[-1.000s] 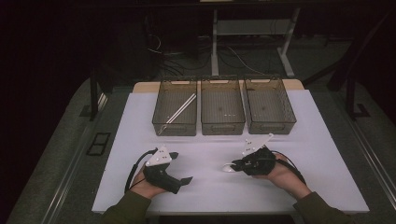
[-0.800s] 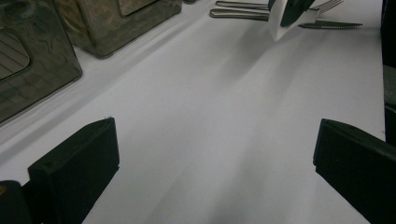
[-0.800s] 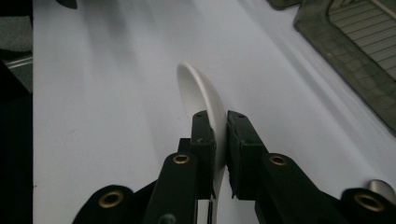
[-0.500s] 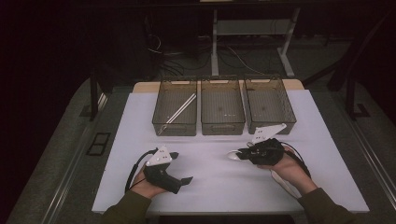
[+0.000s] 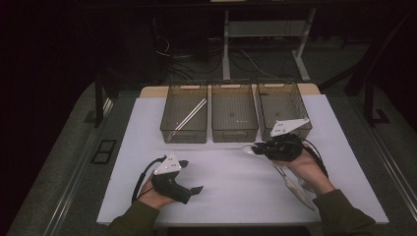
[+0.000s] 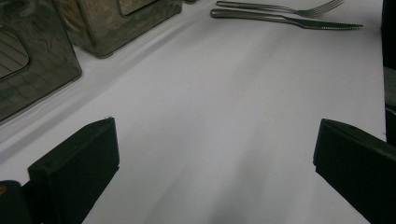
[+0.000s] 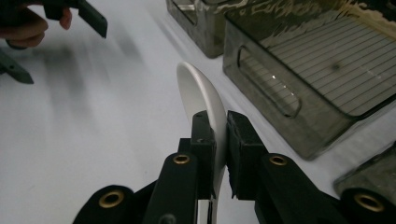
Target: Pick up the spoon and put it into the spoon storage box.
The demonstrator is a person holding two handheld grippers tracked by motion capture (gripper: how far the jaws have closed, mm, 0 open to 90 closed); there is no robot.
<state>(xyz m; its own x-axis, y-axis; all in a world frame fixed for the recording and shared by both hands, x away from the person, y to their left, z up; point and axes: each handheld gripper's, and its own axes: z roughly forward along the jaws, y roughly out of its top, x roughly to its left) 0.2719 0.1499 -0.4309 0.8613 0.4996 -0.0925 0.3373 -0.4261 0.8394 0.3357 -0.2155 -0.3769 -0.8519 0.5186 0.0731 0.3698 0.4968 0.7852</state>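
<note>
Right fingers (image 7: 217,140): pressed onto a white spoon (image 7: 203,100), pinching it on edge with the bowl pointing away from the hand; the same spoon shows at the tip of the right gripper (image 5: 260,149) in the high view.
Left fingers (image 6: 74,163): spread wide with nothing between them, only bare white tabletop (image 6: 210,116); the left gripper (image 5: 194,189) rests low near the person's edge.
Spoon, place: off the tabletop, in the air just in front of the middle bin (image 5: 234,112) and the right bin (image 5: 284,108), near their front walls.
What has changed: a second ago the right gripper sat lower and nearer the person with the spoon at the surface; now it is higher and closer to the bins. The left gripper has not shifted.
What it means: the pick-up looks done and the carry is under way, probably a sorting job with the spoon headed for one of the bins; which one I cannot tell.
Left bin (image 5: 184,115): already holds long pale sticks lying slantwise.
Left over: a metal knife (image 6: 285,19) and fork (image 6: 280,7) lie side by side on the tabletop by the right forearm, untouched.
Risk: an edge-on pinch on a thin spoon may twist during the carry.
</note>
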